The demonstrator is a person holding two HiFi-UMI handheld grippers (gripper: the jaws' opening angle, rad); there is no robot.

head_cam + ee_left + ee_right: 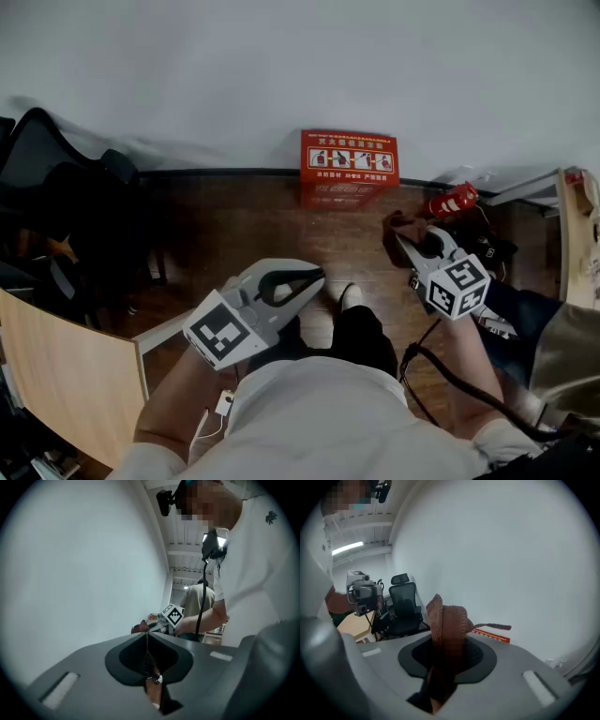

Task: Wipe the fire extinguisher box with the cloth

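2 grippers hang short of the fire extinguisher box (pixel 349 167), neither touching it. The left gripper (pixel 320 276), on the person's side of the box, has its jaws pressed together on nothing and is probably spare for now. The right gripper (pixel 403 236), nearer the box's right corner, pinches the brown knitted cloth (pixel 446 620), with a fold left past the tips, likely as the wiping edge. Beyond, the box sits on the wooden floor (pixel 234 225) against the white wall (pixel 281 75), unwiped as yet.
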